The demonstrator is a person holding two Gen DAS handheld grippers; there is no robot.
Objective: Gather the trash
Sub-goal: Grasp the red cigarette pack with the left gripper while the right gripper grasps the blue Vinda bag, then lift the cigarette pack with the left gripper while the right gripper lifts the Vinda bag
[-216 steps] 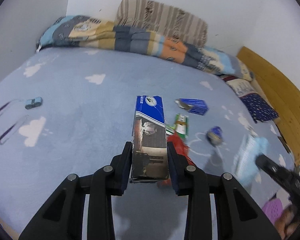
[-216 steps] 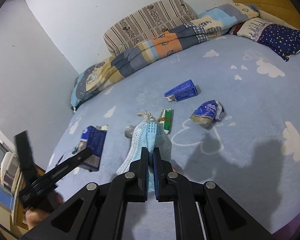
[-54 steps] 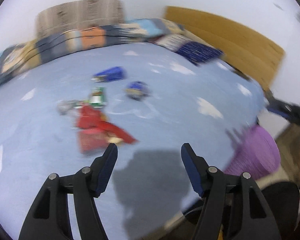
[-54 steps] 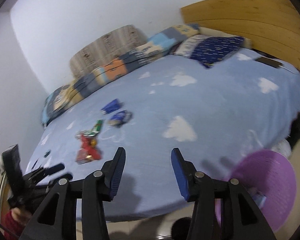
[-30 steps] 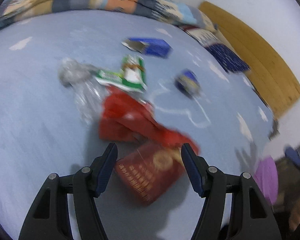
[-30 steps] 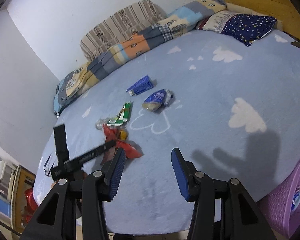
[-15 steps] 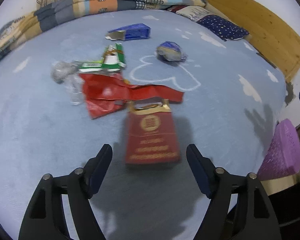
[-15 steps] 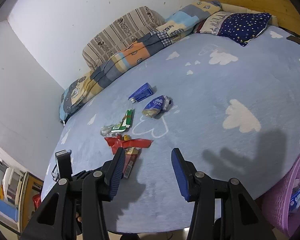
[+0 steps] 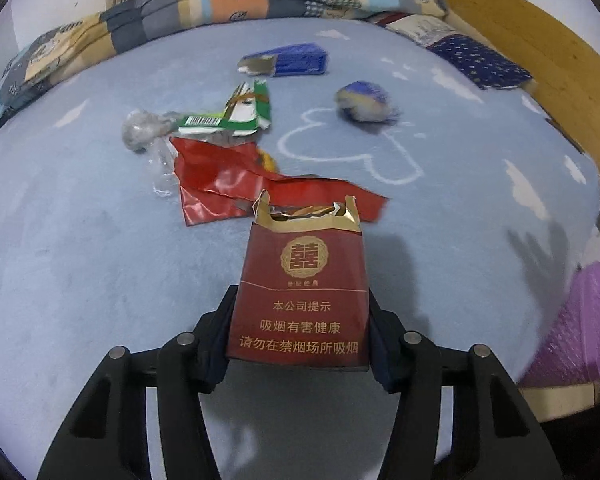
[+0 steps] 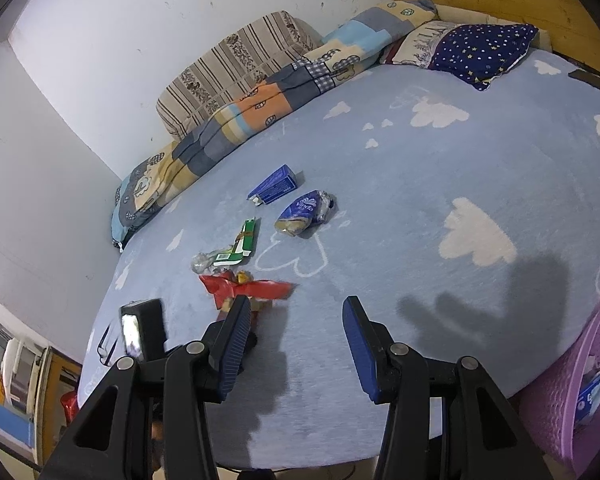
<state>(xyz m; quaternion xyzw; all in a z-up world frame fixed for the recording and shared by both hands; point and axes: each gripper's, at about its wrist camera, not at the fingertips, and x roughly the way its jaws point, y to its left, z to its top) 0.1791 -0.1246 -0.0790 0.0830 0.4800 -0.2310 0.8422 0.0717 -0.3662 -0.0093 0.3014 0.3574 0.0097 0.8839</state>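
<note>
Just short of the red wrapper, I see my left gripper closing on the red cigarette pack, its long axis running away from me with the torn mouth toward the wrapper, while my right gripper hangs spread and empty.

Red cigarette pack between my pads

Its torn gold top points away, face up. Beyond it on the bed lie a red wrapper, green wrapper, blue box and crumpled blue packet.
</note>
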